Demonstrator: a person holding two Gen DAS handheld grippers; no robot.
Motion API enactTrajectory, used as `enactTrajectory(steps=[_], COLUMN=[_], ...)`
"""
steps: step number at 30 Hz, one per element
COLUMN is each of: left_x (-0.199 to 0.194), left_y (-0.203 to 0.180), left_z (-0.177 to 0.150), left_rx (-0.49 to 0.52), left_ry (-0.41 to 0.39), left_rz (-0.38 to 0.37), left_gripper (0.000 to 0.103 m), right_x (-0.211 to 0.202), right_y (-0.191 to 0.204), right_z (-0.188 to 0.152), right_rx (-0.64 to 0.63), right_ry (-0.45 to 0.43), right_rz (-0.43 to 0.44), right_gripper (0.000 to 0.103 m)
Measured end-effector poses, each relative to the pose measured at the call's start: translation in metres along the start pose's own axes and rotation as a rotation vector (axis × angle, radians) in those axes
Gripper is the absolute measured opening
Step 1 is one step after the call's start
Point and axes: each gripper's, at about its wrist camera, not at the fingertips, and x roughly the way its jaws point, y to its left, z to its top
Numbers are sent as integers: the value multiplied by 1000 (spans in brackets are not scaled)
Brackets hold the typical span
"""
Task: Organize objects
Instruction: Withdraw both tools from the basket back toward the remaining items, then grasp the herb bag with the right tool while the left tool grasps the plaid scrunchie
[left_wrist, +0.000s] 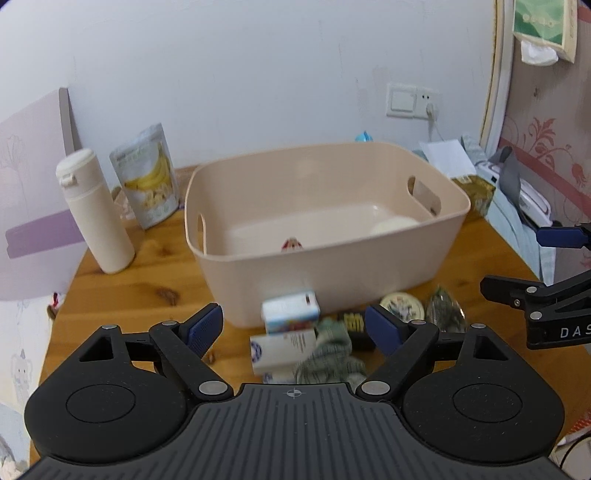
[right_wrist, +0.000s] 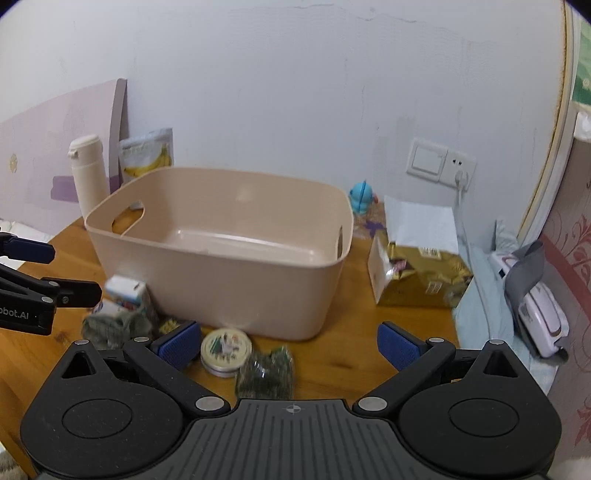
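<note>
Worktop (left_wrist: 147, 291): round-edged wood, curving off at left and right; bare wood left of the bin, and bare wood in front of the right gripper's right finger.
Bin (left_wrist: 332, 266): beige plastic tub with cut-out handles, at mid worktop, just behind the small clutter; inside, a pale round item (left_wrist: 393, 225) near the right wall and a small red-and-white item (left_wrist: 291, 244) against the near wall.
Gold bag (right_wrist: 421, 277): right of the bin, apart from it, near the worktop's right edge.
Flask (left_wrist: 94, 210): cream, upright, left of the bin with a clear gap.
Banana pouch (left_wrist: 149, 175): upright behind the flask, against the wall.
Left gripper (left_wrist: 293, 328): fingers spread wide, holding nothing, poised over the clutter.
Right gripper (right_wrist: 290, 347): fingers spread wide, holding nothing.
Carton (left_wrist: 291, 310): small, white-blue, just before the bin's near wall, between the left fingers.
White box (left_wrist: 282, 349): lying flat, directly in front of the carton, between the left fingers.
Cloth (left_wrist: 330, 354): grey-green, crumpled, touching the white box's right side.
Round tin (right_wrist: 226, 348): flat, just inside the right gripper's left finger.
Green packet (right_wrist: 266, 373): just beside the tin, between the right fingers.
</note>
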Motion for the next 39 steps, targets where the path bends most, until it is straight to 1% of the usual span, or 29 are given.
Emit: enactTrajectory(steps=[9, 17, 26, 29, 33, 35, 36, 38, 39], left_x=[11, 25, 40, 44, 51, 55, 56, 59, 59], left_y=[-4, -7, -7, -10, -8, -7, -7, -5, -5], left_z=[-20, -31, -37, -36, -34, -33, -32, -31, -31], left_rx=[-16, -29, -41, -26, -41, -49, -51, -59, -62], left_ry=[60, 103, 120, 120, 129, 134, 136, 140, 142], left_rz=[-23, -38, -61, -52, -61, -60, -60, -63, -66], left_gripper=[86, 86, 86, 85, 85, 82, 78, 74, 70], right_x=[10, 31, 51, 58, 67, 72, 74, 79, 82], right_y=[1, 4, -1, 0, 3, 5, 5, 8, 9], right_z=[-23, -41, -47, -50, -53, -53, -53, -53, -53], right_rx=[-8, -9, 18, 26, 37, 44, 45, 39, 34], right_ry=[44, 116, 147, 149, 144, 148, 150, 155, 158], right_rz=[5, 32, 34, 28, 15, 20, 21, 18, 17], right_gripper=[103, 103, 103, 103, 103, 100, 98, 95, 94])
